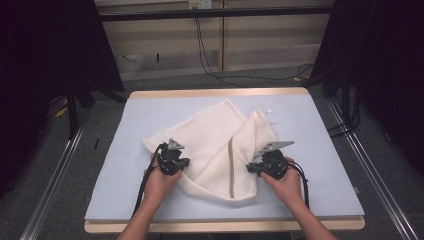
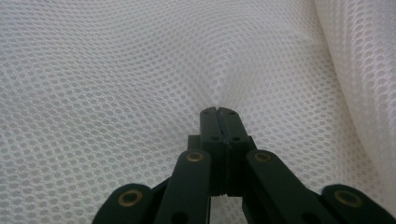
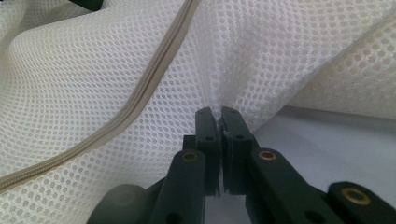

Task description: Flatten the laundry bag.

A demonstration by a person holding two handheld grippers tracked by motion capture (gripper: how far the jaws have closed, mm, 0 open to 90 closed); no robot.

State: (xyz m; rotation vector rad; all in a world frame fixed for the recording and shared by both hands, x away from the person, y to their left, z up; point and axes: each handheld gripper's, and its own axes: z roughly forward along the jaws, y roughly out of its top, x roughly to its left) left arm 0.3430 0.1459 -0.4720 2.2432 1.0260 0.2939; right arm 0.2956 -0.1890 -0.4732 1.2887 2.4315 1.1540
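Observation:
A cream-white mesh bag (image 1: 220, 147) with a beige zipper (image 1: 231, 167) lies crumpled on the pale blue table top (image 1: 145, 112). My left gripper (image 1: 184, 164) sits at the bag's left side; in the left gripper view its jaws are closed together with a pinch of mesh (image 2: 140, 70) caught at the left gripper tips (image 2: 218, 111). My right gripper (image 1: 251, 167) is at the bag's right edge; in the right gripper view the right gripper tips (image 3: 218, 112) clamp a fold of mesh (image 3: 261, 51), with the zipper (image 3: 140, 95) running to their left.
The table's wooden front edge (image 1: 225, 225) lies just below my hands. Metal rails (image 1: 60, 170) run along both sides of the table. Cables (image 1: 210, 65) hang on the far floor by the wall. Bare table surface (image 3: 336, 144) shows right of the bag.

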